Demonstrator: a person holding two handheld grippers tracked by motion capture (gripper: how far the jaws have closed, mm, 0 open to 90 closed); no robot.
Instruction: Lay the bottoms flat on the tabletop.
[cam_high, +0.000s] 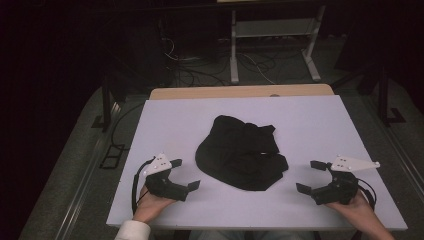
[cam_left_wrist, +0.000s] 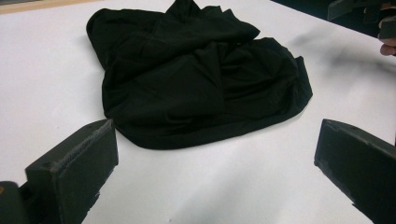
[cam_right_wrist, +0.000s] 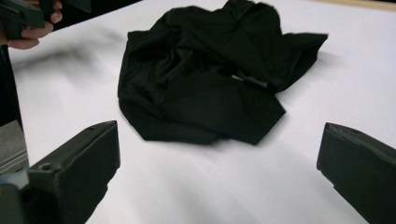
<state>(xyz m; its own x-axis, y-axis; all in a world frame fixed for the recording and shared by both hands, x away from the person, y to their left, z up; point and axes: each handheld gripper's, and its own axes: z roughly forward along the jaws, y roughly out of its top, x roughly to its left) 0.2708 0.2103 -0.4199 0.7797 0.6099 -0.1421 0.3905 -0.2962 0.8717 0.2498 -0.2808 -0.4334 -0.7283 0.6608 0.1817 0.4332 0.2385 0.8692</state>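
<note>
A white table (cam_high: 165, 125) takes up most of the high view, with a strip of bare wood (cam_high: 240, 91) showing along its far edge and a dark floor with cables and a metal stand (cam_high: 272, 30) beyond it. Near the middle of the table lies a black cloth (cam_high: 242, 152), crumpled into a loose heap with folds and creases across its top; it rests flat on the white surface and nothing touches it. In the left gripper view the cloth (cam_left_wrist: 196, 74) sits ahead of the jaws, a bare band of table between them and its near edge, and in the right gripper view the cloth (cam_right_wrist: 210, 74) likewise lies ahead with clear table in front of it. The left gripper (cam_high: 185, 174) is held low over the near left part of the table, beside the cloth but apart from it, its jaws pointing right toward the heap. Its jaws stand wide apart and hold nothing. The right gripper (cam_high: 311, 177) is held over the near right part of the table, also beside the cloth and apart from it, pointing left toward it. Its jaws are spread wide too, with only bare table between them. The person's left hand (cam_high: 152, 202) and right hand (cam_high: 357, 207) grip the two tools from the near edge, a white sleeve (cam_high: 132, 231) showing at the left wrist.
</note>
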